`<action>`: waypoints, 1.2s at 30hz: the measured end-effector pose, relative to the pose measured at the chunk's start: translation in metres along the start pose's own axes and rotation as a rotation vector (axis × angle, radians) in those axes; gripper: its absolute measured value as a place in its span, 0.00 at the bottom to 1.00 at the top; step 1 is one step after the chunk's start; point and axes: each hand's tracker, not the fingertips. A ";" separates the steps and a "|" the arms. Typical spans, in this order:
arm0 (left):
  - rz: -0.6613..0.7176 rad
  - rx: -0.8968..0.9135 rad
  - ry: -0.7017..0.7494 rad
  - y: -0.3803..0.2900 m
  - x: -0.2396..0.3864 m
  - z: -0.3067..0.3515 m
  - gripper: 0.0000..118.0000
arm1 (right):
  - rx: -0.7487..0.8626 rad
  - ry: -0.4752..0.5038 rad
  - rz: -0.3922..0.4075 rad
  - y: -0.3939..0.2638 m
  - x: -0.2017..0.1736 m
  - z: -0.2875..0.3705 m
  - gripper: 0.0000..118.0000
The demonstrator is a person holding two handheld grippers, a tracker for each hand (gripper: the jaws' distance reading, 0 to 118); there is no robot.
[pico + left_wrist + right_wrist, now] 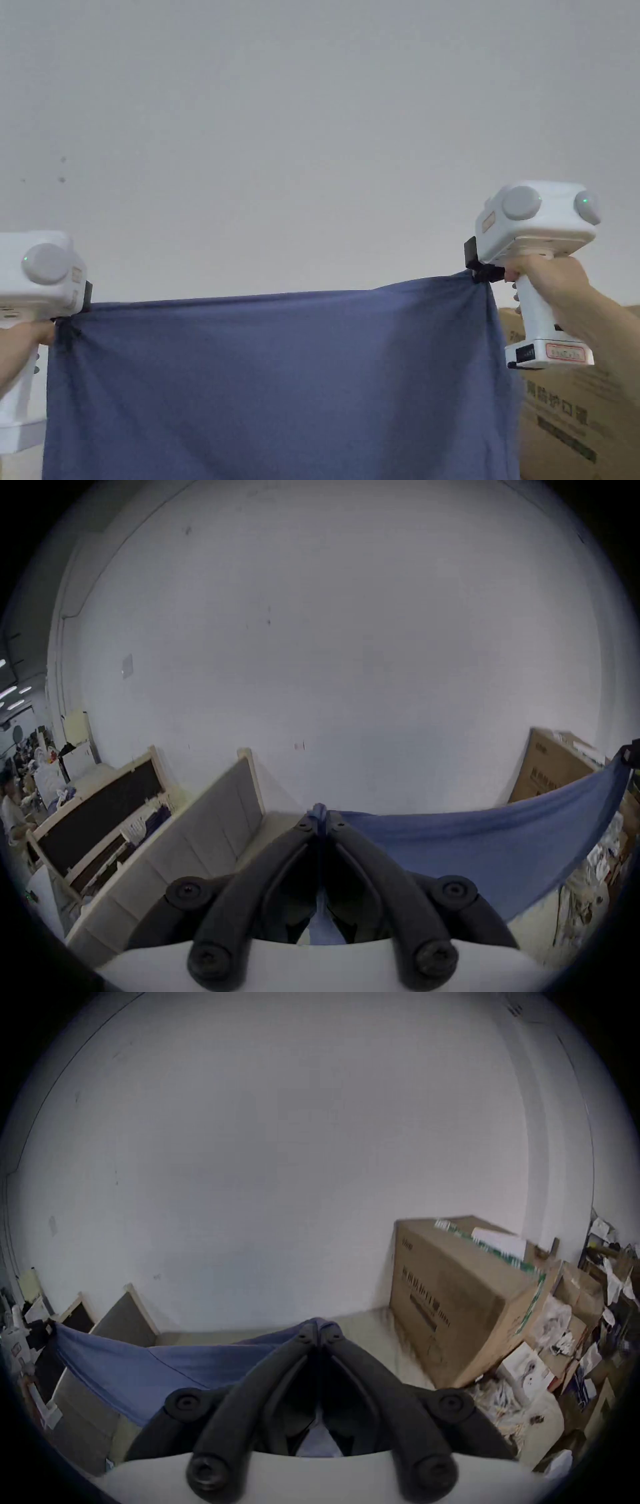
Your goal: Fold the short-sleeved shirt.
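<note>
A blue short-sleeved shirt [281,381] hangs in the air in front of a white wall, stretched flat between my two grippers. My left gripper [65,325] is shut on its upper left corner, and my right gripper [482,274] is shut on its upper right corner, held a little higher. In the left gripper view the black jaws are closed with a pinch of blue cloth [319,813] between them, and the shirt [485,843] runs off to the right. In the right gripper view the closed jaws hold the shirt [156,1359], which stretches away to the left. The shirt's lower part is out of view.
A large cardboard box [581,406] stands close behind my right hand, also the box [460,1303] in the right gripper view, with smaller boxes and clutter [571,1355] beside it. Leaning panels and frames [166,826] stand against the wall on the left.
</note>
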 end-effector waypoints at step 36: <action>-0.130 -0.666 -0.009 -0.476 0.050 -0.239 0.01 | -0.732 -0.065 0.043 -0.428 0.040 -0.319 0.01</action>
